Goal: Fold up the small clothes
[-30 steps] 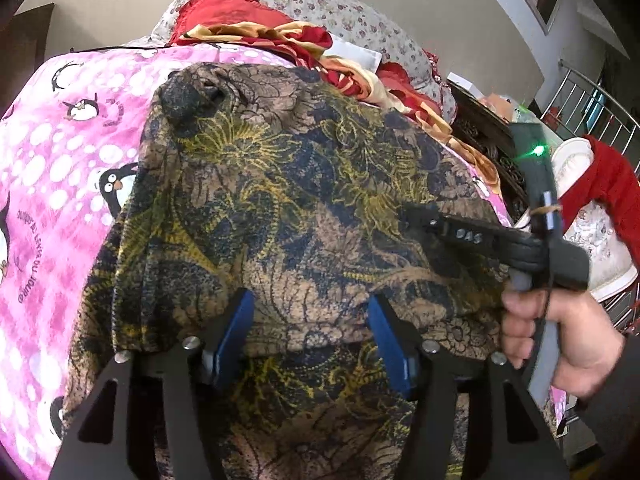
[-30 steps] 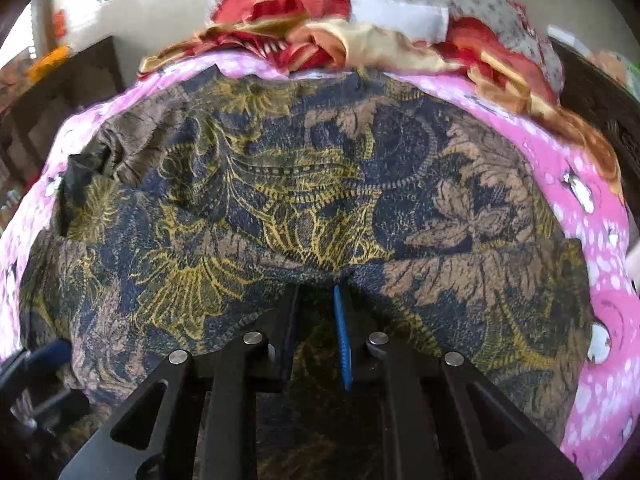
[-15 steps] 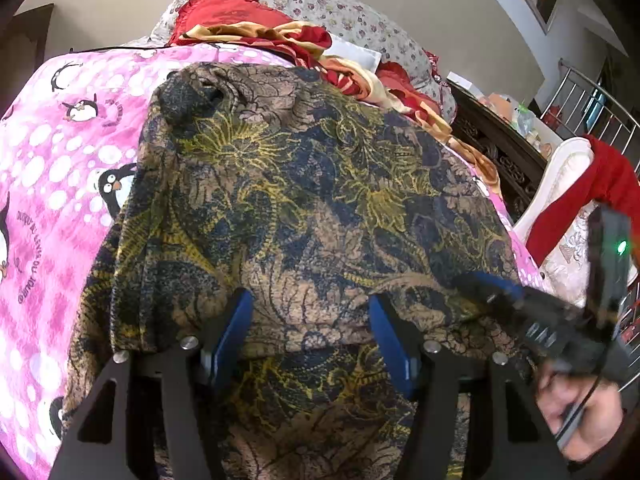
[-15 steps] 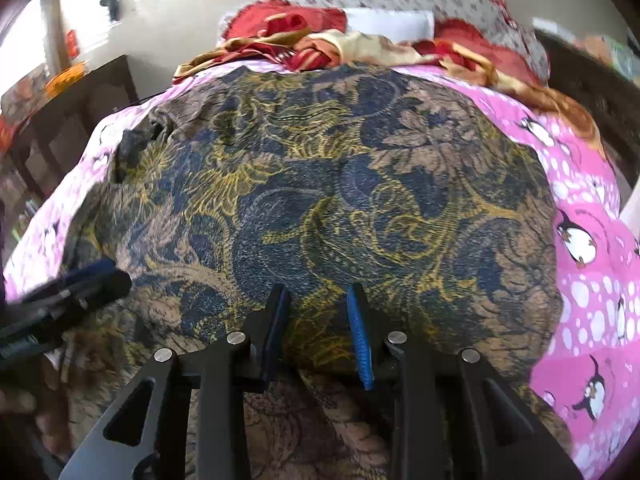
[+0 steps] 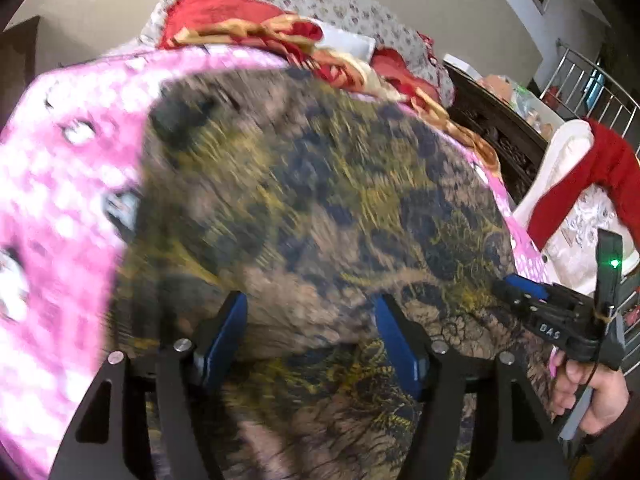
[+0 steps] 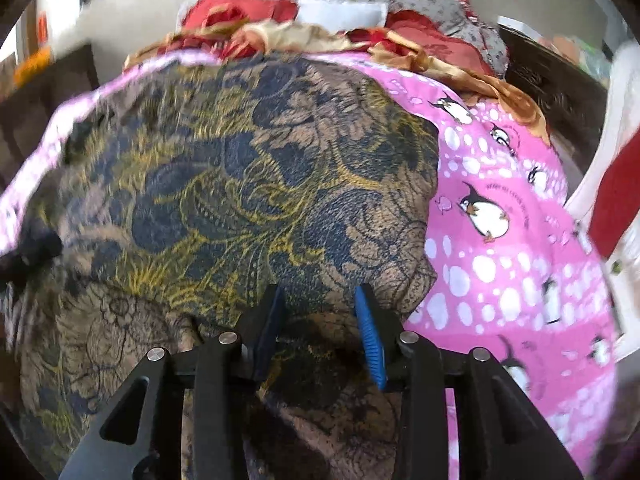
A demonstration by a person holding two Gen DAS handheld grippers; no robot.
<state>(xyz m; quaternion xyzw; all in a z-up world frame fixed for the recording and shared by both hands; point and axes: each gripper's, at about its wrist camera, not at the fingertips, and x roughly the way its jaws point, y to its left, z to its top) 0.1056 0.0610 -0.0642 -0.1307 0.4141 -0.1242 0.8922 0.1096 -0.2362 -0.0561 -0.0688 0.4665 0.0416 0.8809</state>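
Note:
A brown, navy and yellow floral garment [image 5: 320, 200] lies spread on a pink penguin-print bed sheet [image 5: 60, 184]; it also shows in the right wrist view [image 6: 224, 200]. My left gripper [image 5: 312, 332] is open, its blue pads straddling the folded near edge of the garment. My right gripper [image 6: 320, 320] is open over the garment's near right part, close to its right edge; it also shows at the right of the left wrist view [image 5: 520, 288], held by a hand.
A heap of red and gold cloth [image 5: 280, 36] and a floral pillow [image 5: 340, 4] lie at the bed's far end. A white chair with a red cloth [image 5: 592, 184] and a dark wooden cabinet [image 5: 500, 128] stand to the right. The pink sheet [image 6: 500, 240] lies bare right of the garment.
My right gripper has opened wider and shifted right toward the garment's right edge. The left gripper stays open and the view has swung, blurring the left side.

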